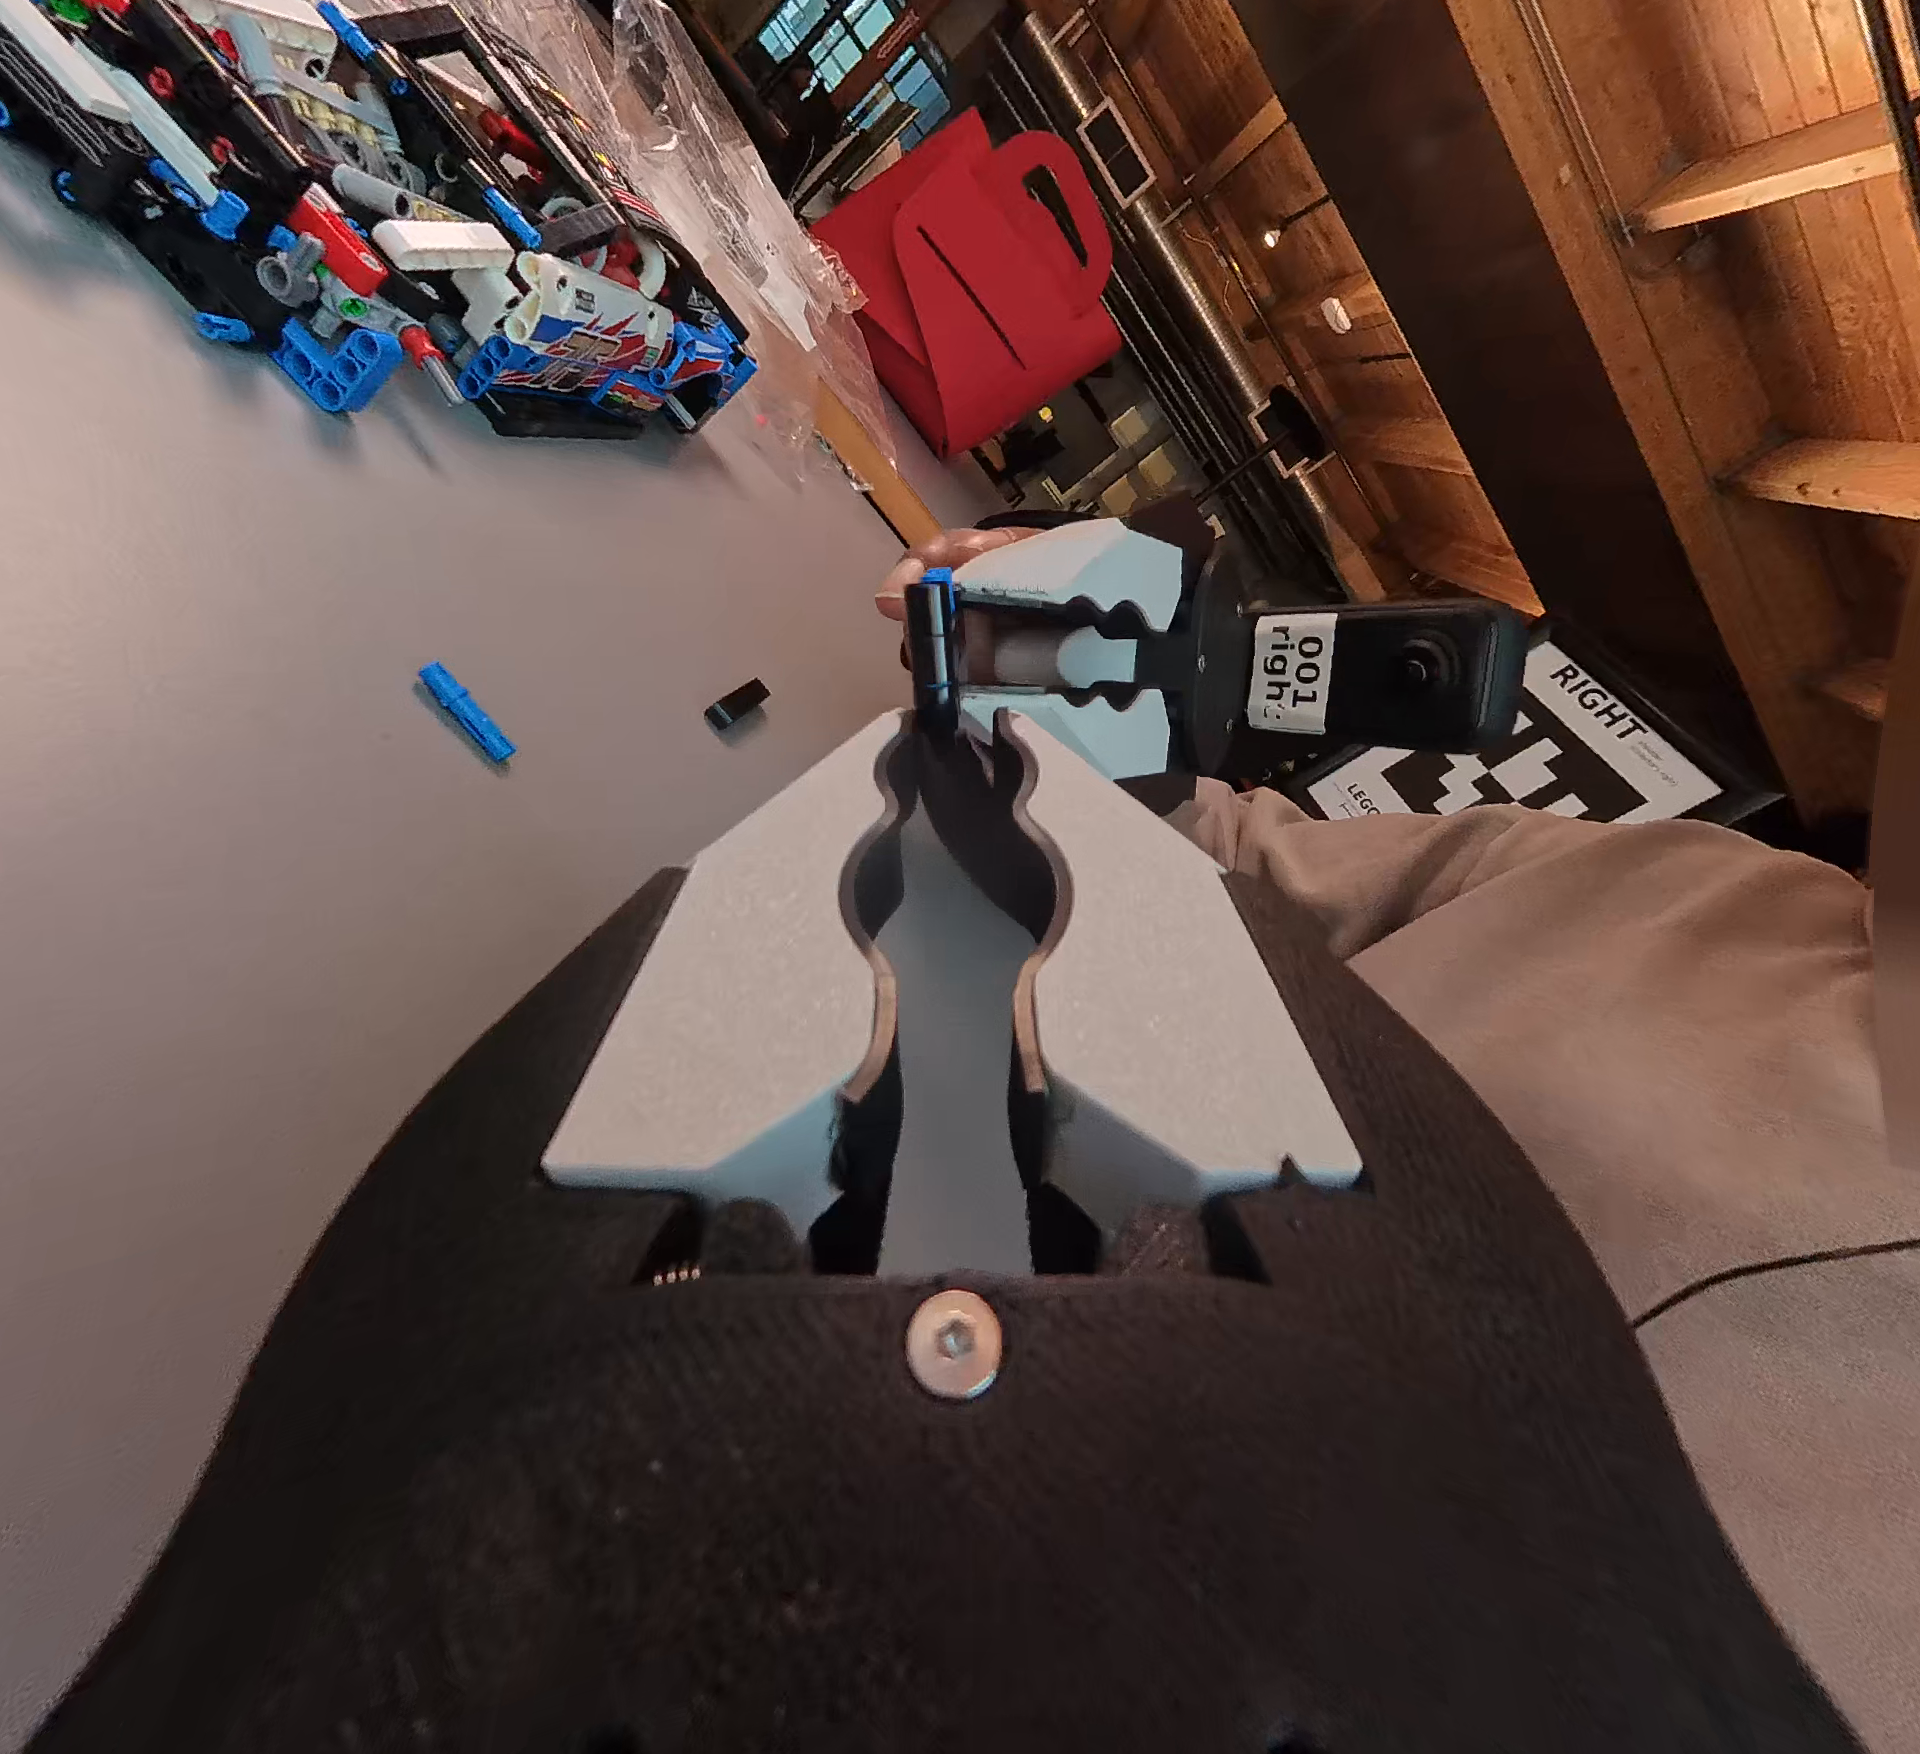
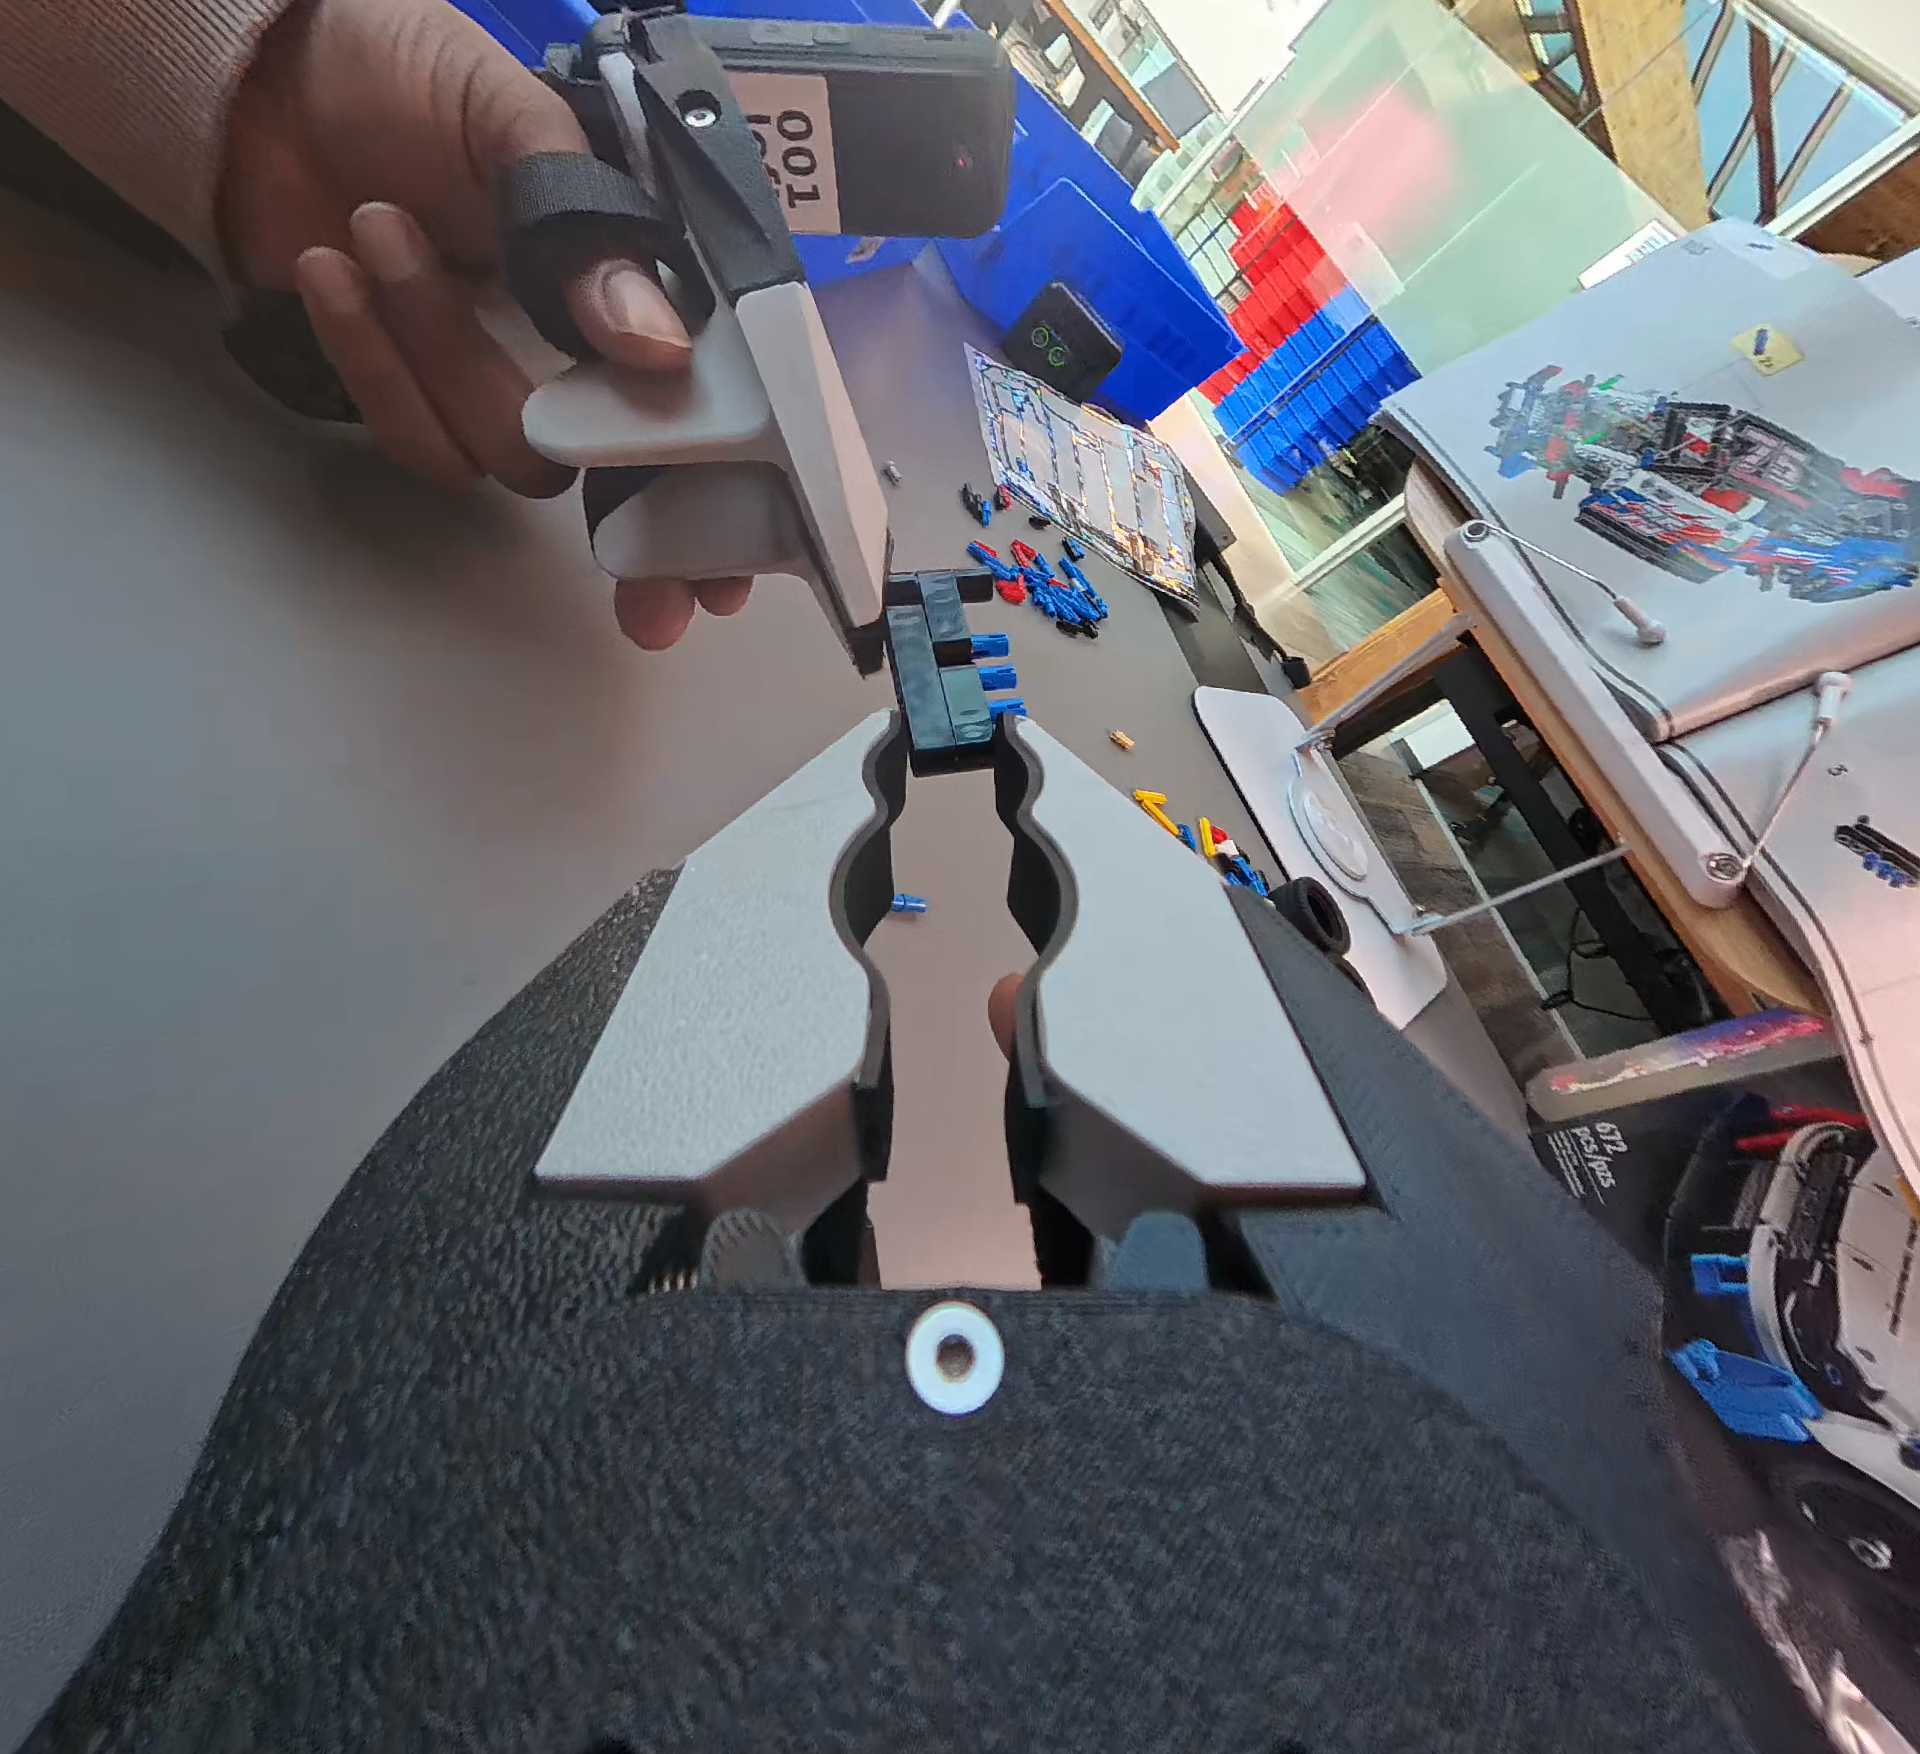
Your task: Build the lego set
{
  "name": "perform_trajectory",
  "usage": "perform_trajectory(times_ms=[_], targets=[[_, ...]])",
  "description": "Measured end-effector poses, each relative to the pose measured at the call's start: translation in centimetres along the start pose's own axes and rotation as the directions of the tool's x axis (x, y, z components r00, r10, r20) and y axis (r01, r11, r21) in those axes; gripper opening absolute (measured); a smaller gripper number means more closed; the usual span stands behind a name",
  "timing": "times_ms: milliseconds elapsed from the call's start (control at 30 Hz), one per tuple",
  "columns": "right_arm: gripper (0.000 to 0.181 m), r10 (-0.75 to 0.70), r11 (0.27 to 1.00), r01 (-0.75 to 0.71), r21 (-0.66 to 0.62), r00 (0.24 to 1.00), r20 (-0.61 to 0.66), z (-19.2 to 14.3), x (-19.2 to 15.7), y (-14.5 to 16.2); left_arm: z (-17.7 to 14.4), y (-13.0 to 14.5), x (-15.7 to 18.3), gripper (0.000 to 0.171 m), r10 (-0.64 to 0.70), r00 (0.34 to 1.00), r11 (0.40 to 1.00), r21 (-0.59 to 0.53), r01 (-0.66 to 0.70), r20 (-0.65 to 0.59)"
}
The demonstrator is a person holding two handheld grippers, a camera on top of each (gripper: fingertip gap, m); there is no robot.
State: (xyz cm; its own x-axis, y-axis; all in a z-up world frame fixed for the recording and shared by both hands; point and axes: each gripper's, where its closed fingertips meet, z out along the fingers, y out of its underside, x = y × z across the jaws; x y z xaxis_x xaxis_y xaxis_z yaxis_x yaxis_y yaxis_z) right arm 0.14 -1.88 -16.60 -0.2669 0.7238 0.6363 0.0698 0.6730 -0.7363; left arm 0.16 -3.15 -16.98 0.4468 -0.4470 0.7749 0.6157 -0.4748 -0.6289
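Observation:
A black Lego beam assembly (image 2: 928,678) with three blue pins (image 2: 989,674) sticking out of its side is held in the air above the grey table (image 2: 260,717). My right gripper (image 2: 948,736) is shut on its lower end. My left gripper (image 2: 871,646) comes in from the upper left and its tips press on the same black assembly; it also shows in the left wrist view (image 1: 951,730), shut on the dark piece. There the right gripper (image 1: 940,646) holds the black beam (image 1: 932,650) crosswise. The partly built car (image 1: 343,187) lies at the far left of the table.
A loose blue pin (image 1: 465,712) and a small black piece (image 1: 738,702) lie on the table. Plastic bags (image 1: 675,94) and a red bag (image 1: 977,281) are behind the car. A pile of small pieces (image 2: 1039,577), a sticker sheet (image 2: 1081,478), blue bins (image 2: 1091,281) and an instruction booklet on a stand (image 2: 1662,457) are on the right. Both grippers' tips are close together, under 4 cm apart. The partly built car (image 1: 343,187) is about equally far from each gripper, around 20 cm.

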Motion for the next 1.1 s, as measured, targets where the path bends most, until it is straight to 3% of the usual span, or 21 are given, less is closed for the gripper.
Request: perform_trajectory(times_ms=[167, 267, 367, 467, 600, 667, 767, 933, 1000, 1100], targets=[[0.014, -0.006, 0.999, 0.002, -0.045, 0.996, -0.089, 0.9, 0.1, -0.2, -0.1, -1.4, -0.4, 0.005, 0.047, 0.997, 0.995, 0.082, -0.051, 0.055], [0.014, 0.017, 0.999, -0.019, -0.031, 0.998, -0.063, 1.1, -0.4, -0.3, -0.6, -1.7, -0.4, 0.005, 0.067, 0.996, 0.993, 0.089, -0.073, 0.065], [0.014, 0.137, 0.990, -0.138, 0.022, 0.988, 0.067, 1.0, -1.6, -0.6, -1.1, -2.0, -0.6, 0.005, 0.064, 0.996, 0.993, 0.094, -0.071, 0.069], [0.018, 0.302, 0.948, -0.309, 0.075, 0.949, 0.089, 0.4, -0.3, -0.9, -1.2, -1.5, -0.6, 0.005, 0.049, 0.998, 0.997, 0.066, -0.052, 0.046], [0.025, 0.504, 0.853, -0.522, 0.029, 0.836, 0.217, 0.4, -0.6, -0.5, -0.2, 0.2, 0.4, 0.005, 0.125, 0.992, 0.991, -0.041, -0.124, 0.010], [0.013, 0.561, 0.808, -0.589, -0.016, 0.761, 0.327, 0.2, -2.1, -0.8, 0.2, 1.0, 0.6, 0.006, 0.162, 0.987, 0.983, -0.085, -0.161, 0.008], [0.009, 0.621, 0.753, -0.656, -0.051, 0.683, 0.384, -0.2, -2.3, -1.1, 0.2, 1.1, 0.8, 0.006, 0.154, 0.988, 0.984, -0.087, -0.154, -0.012], [0.003, 0.775, 0.568, -0.813, -0.128, 0.476, 0.415, 0.0, -2.2, -1.0, 0.0, 0.5, 0.5, 0.007, 0.160, 0.987, 0.985, -0.062, -0.159, 0.008], [0.003, 0.794, 0.544, -0.822, -0.171, 0.437, 0.423, 0.1, -2.7, -0.7, -0.1, 0.5, 0.4, 0.006, 0.168, 0.986, 0.984, -0.067, -0.166, 0.016], [0.003, 0.776, 0.569, -0.800, -0.191, 0.446, 0.446, -0.2, -3.1, -0.6, -0.1, 0.7, 0.7, 0.005, 0.136, 0.991, 0.987, -0.082, -0.137, -0.017]])
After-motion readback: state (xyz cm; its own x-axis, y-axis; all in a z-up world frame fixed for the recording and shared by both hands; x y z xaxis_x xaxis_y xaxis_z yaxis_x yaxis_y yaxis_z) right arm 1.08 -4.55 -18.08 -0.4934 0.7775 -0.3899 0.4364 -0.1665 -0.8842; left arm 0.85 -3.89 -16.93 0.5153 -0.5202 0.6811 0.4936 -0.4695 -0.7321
